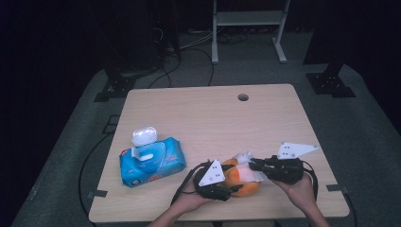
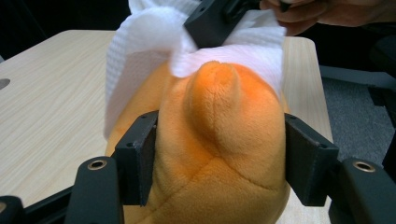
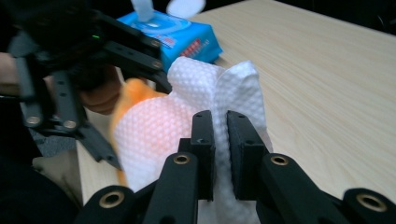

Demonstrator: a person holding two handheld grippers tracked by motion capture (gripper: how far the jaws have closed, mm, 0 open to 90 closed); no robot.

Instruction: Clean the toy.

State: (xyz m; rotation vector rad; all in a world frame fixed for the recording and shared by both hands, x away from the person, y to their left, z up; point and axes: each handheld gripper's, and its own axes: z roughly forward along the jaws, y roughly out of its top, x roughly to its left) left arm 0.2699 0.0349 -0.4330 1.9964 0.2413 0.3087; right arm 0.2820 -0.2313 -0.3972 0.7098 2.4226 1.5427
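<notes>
High view, L to R: blue wipes pack (image 1: 152, 162) lies on the wooden table (image 1: 198, 113) toward its left-front, white flip lid (image 1: 144, 135) swung open at the pack's far edge, one wipe poking up from the opening. Just right of it, near the front edge, left gripper (image 1: 231, 189) w/ grey plate on top, held by the person's left hand (image 1: 191, 198). Its jaws clamp an orange plush toy (image 1: 241, 182) from both sides. White wipe (image 1: 250, 172) draped over the toy's top. Right gripper (image 1: 253, 164) comes in from the right, held by right hand (image 1: 300, 191), tip at the wipe.

Left gripper view: both pads (image 2: 142, 158) press into the plush toy (image 2: 219, 154), one each side, toy bulging between them. Wipe (image 2: 140, 56) covers the toy's far part; other gripper's black tip (image 2: 212, 21) pushes down into it.

Right gripper view: wipes pack (image 3: 182, 35) at top left, left gripper's linkage in front of it. Jaws nearly together, pinching a fold of the wipe (image 3: 219, 93), which lies over the orange toy (image 3: 133, 91). Bare table (image 3: 327, 93) to the right.
</notes>
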